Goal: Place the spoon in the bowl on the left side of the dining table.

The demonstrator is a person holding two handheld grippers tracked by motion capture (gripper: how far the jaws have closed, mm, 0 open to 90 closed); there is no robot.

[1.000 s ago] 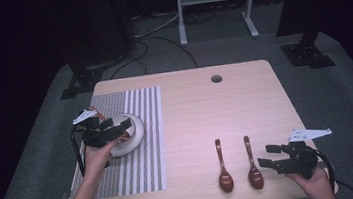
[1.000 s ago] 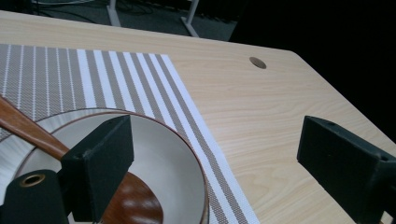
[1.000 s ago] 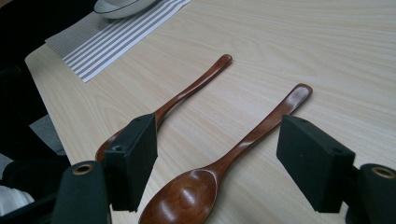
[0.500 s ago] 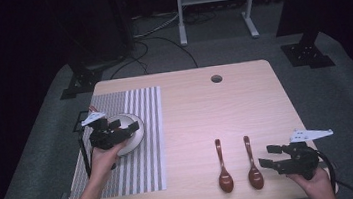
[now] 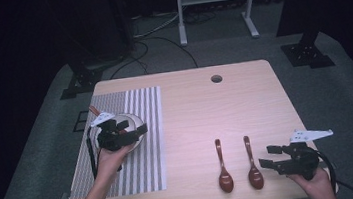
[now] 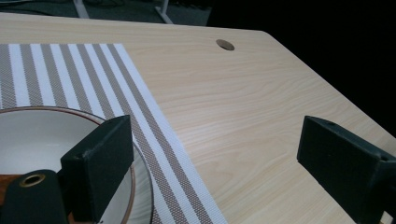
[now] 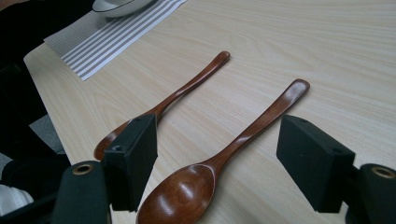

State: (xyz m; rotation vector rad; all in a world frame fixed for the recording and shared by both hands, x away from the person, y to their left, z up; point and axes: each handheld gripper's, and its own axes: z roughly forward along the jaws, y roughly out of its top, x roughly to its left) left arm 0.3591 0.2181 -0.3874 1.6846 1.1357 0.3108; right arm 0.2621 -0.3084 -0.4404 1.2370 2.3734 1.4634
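A white bowl (image 5: 130, 118) with a brown rim sits on the striped placemat (image 5: 146, 163) at the table's left. A brown handle (image 5: 93, 110) sticks out past the bowl's far left side. My left gripper (image 5: 131, 126) hovers open over the bowl. In the left gripper view one jaw stands above the bowl (image 6: 37, 135) and the other above bare wood, with the left gripper (image 6: 215, 140) holding nothing. Two dark wooden spoons (image 5: 222, 167) (image 5: 251, 164) lie side by side near the front edge. My right gripper (image 5: 266, 155) stands open just right of them, with the nearer spoon (image 7: 243, 135) between its jaws' line of sight.
A round cable hole (image 5: 216, 79) is in the table's far middle. The farther spoon (image 7: 187, 88) points toward the placemat (image 7: 107, 37) and the bowl (image 7: 119, 5). Bare wood lies between the placemat and the spoons. The table's front edge is close to my right hand.
My left gripper has shifted slightly to the right over the bowl. The right gripper and both spoons have stayed where they were.
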